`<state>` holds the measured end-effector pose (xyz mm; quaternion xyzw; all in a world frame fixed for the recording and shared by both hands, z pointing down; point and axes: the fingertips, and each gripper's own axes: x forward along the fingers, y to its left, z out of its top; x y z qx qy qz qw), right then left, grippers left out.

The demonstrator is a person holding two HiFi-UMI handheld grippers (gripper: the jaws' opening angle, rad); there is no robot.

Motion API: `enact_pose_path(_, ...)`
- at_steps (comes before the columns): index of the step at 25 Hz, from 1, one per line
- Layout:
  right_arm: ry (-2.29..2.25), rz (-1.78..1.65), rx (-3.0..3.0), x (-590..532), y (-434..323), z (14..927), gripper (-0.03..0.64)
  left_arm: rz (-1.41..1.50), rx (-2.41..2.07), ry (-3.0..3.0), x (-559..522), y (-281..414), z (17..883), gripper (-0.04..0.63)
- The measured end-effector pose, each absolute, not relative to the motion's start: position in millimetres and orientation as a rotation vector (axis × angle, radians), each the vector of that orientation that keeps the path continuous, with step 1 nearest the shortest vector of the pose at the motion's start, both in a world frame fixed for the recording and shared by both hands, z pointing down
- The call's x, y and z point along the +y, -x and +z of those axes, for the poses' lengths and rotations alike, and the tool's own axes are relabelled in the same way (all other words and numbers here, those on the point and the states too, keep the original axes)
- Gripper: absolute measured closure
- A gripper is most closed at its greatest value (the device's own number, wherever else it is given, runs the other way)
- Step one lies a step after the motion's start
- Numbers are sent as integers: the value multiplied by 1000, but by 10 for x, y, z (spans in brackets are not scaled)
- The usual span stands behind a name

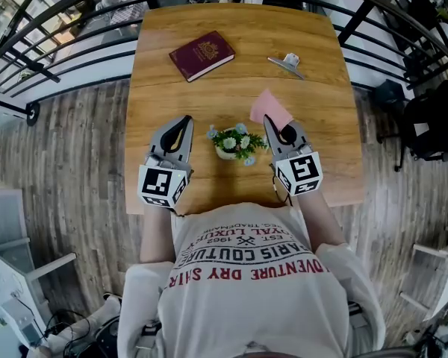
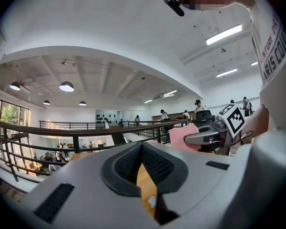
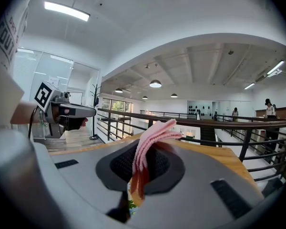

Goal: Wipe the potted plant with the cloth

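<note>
Plant overhead; cloth in right tongs.

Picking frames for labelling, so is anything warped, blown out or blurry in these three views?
Head view: fisheye bows the railing, but the table is evenly lit and sharp. Left gripper view: black rounded corners, the ceiling light strip blown out. Right gripper view: the pink cloth close to the lens looks soft.
</note>
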<state>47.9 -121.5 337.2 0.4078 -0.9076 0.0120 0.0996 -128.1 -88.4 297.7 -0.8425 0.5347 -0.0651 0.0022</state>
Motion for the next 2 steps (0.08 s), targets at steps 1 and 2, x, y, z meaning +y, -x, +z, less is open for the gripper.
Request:
enact_pose_path(1,-1198,28,-2683,-1217,-464,3373,581,-198,1670,2646,-885,1271,2971,580)
enact_pose_path(2,-1190,20,-2683,-1219,-449,3373,581,-192,1663,2649,-886,1263,2966,580)
